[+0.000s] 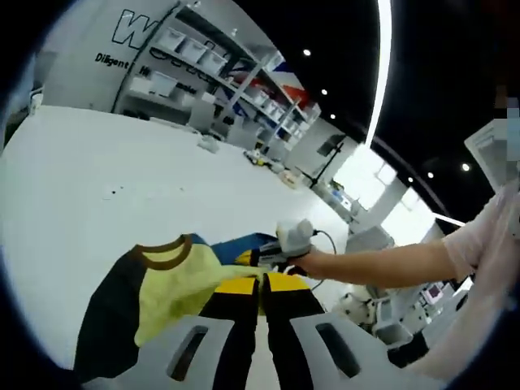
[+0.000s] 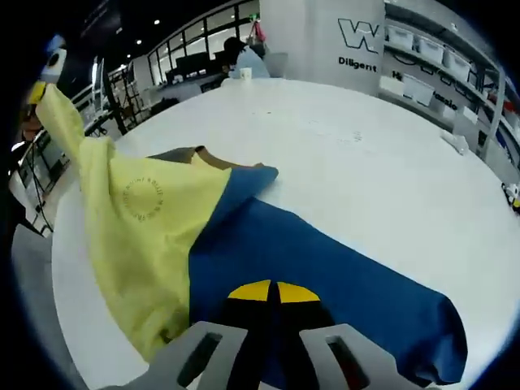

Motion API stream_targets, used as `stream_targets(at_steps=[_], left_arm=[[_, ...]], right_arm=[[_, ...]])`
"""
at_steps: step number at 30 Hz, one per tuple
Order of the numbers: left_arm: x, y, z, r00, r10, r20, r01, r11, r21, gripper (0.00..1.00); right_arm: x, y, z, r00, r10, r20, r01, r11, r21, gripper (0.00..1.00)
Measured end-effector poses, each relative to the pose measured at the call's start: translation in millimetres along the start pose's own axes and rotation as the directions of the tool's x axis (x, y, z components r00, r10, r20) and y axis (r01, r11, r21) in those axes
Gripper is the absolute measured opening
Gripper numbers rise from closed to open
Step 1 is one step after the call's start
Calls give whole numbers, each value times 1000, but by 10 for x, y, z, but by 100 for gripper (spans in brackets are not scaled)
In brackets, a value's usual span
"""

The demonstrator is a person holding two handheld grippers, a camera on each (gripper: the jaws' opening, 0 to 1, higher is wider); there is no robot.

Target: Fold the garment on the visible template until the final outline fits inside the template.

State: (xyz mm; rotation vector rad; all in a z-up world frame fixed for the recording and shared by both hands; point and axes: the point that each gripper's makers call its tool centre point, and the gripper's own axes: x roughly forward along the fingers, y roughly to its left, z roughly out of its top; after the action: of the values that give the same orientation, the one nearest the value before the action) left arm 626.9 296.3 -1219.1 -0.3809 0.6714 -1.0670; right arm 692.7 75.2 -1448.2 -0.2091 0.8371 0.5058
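A soft yellow, blue and black garment (image 2: 244, 244) is seen spread on the white tabletop (image 2: 366, 162), its long axis running away from the right claw (image 2: 272, 357). Both the right and the left claw (image 1: 260, 345) are clamped on its cloth.

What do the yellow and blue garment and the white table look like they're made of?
The yellow and blue garment looks like soft matte knit fabric: it drapes and wrinkles. The white table looks like a hard, smooth, faintly glossy surface, probably laminate; I can't be sure.
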Motion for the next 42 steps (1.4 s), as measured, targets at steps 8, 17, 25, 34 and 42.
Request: stream_targets(at_steps=[8,17,25,34,42], left_arm=[[-335,-210,260,996,-61,67,64,997,-45,1],[-771,-359,319,989,-107,101,116,989,-89,1],[-948,-312,-41,993,-95,68,104,984,-145,1],[-1155,-109,-464,999,-25,22,29,978,-204,1],[-1244,112,-755,998,58,-14,-60,972,-228,1]], right_arm=[[-4,-103,6,1000,-27,-2,26,998,-52,0],[-66,-157,8,999,-48,-17,46,996,-77,0],[-76,-246,29,998,-59,-26,56,992,-110,0],[-81,-473,39,995,-91,-30,86,988,-125,0],[-67,-686,56,993,-116,-26,112,985,-129,0]])
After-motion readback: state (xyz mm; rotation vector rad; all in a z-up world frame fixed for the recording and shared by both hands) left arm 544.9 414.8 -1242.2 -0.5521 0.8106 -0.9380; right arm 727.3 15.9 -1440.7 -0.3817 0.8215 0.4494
